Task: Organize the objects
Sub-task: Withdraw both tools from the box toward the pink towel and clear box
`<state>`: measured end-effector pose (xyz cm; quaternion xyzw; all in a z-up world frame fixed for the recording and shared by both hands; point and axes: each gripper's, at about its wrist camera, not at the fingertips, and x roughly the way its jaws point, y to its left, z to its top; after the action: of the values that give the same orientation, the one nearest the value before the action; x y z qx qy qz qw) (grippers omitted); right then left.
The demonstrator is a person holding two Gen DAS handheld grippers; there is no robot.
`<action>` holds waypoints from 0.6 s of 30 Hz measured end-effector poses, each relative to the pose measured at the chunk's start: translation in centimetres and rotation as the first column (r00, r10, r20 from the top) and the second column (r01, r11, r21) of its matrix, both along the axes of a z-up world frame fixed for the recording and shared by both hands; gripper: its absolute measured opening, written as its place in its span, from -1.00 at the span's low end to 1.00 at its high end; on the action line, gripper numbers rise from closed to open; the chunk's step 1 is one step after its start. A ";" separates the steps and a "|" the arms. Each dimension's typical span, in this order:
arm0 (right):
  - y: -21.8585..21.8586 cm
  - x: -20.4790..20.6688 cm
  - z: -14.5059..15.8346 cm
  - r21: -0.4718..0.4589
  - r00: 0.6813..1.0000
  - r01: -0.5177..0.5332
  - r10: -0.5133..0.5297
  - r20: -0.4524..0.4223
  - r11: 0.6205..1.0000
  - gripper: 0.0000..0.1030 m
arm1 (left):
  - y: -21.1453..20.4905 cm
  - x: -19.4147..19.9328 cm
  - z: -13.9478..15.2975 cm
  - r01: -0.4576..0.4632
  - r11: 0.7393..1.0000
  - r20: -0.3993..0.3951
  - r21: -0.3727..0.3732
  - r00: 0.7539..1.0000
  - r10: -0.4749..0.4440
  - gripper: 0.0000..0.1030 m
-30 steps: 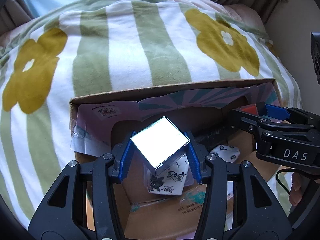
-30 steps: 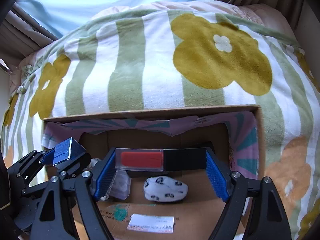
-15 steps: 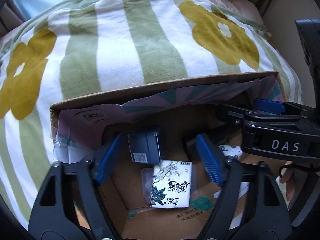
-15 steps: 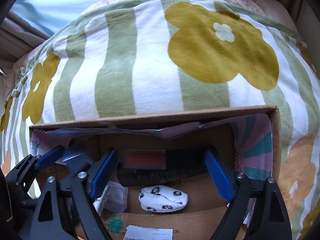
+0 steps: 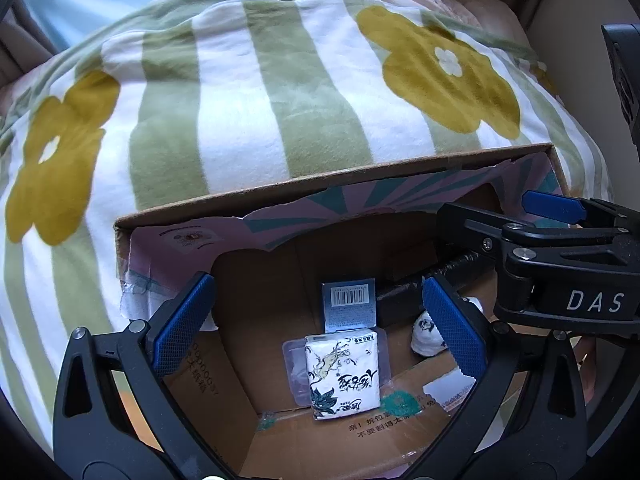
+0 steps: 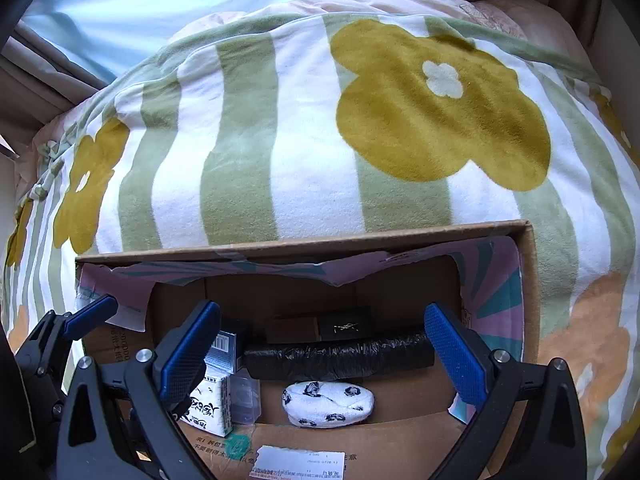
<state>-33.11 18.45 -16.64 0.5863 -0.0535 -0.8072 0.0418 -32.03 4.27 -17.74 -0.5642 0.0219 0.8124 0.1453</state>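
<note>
An open cardboard carton (image 5: 320, 184) lies on a flowered blanket. On its floor in the left wrist view lie a small shiny box with a barcode (image 5: 349, 305), a printed tissue pack (image 5: 342, 376) on a clear plastic case and a white patterned sock ball (image 5: 426, 332). My left gripper (image 5: 318, 322) hangs open above them, holding nothing. In the right wrist view a dark slim box (image 6: 324, 328) lies at the back of the carton (image 6: 300, 240), behind a black wrapped roll (image 6: 340, 354) and the sock ball (image 6: 328, 398). My right gripper (image 6: 324, 354) is open and holds nothing.
The green-and-white striped blanket (image 6: 280, 140) with yellow flowers covers the bed around the carton. Curtains and a bright window stand behind it. The right gripper's fingers (image 5: 552, 206) reach over the carton's right side, close to my left one.
Both grippers opened. The shiny box fell from the left one onto the carton floor; the red-and-black slim box left the right one and now lies at the back.
</note>
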 end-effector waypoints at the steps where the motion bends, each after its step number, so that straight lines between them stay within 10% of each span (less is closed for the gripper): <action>1: 0.0 0.1 0.2 0.001 1.000 0.002 -0.002 -0.004 1.000 0.97 | -0.1 0.1 0.2 -0.005 1.000 -0.001 0.005 1.000 0.005 0.99; 18: -0.3 6.3 11.3 0.005 0.993 -0.016 0.017 -0.119 1.000 0.97 | -1.3 5.5 10.9 -0.044 0.998 -0.081 0.036 0.996 0.047 0.99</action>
<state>-26.82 18.18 -5.39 0.5375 -0.0444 -0.8406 0.0504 -26.49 2.99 -6.81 -0.5281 0.0009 0.8383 0.1354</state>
